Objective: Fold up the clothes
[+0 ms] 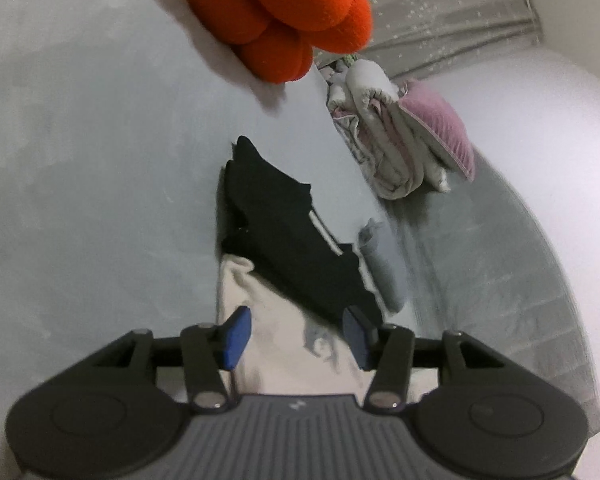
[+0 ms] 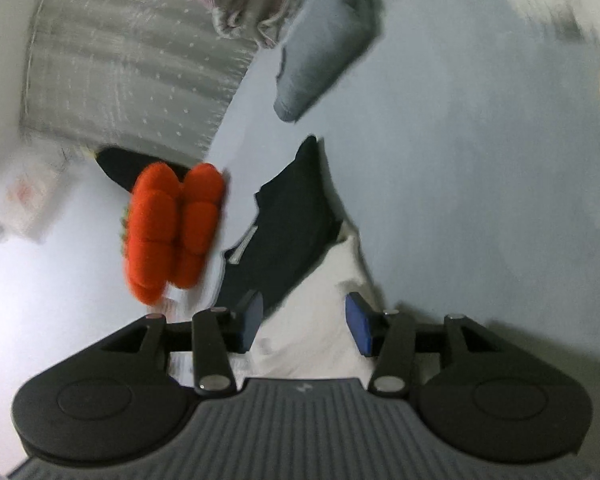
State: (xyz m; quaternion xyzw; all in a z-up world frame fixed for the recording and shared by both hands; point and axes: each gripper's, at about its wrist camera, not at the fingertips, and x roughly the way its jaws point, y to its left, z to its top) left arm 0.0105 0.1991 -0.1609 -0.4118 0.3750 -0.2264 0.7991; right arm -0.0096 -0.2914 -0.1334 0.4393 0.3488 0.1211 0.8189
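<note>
Item one — left tongs (image 1: 296, 338): I have them standing partly apart, blue pads clear of cloth on both sides, nothing gripped.

Item two — right tongs (image 2: 306, 326): likewise partly apart and empty, hanging over the same garment from the other side.

Item three, the white garment (image 1: 284, 344): it lies on the bed (image 1: 100, 160) directly under both tongs, with a black garment (image 1: 292, 240) lapping over its far end. Lying slack and ungripped, it looks to me like a fold just set down, though I cannot say how neat it is.

Item four: a rolled grey piece (image 2: 320, 52) just beside the black garment, toward the bed's edge.

Item five: an orange plush toy (image 1: 284, 12) farther up the bed.

Surface and room: pale grey sheet, smooth, blurred in places; a heap of pink and white bedding (image 1: 400, 136) at the bed's edge; a dotted sheer curtain (image 2: 132, 72) beyond.
</note>
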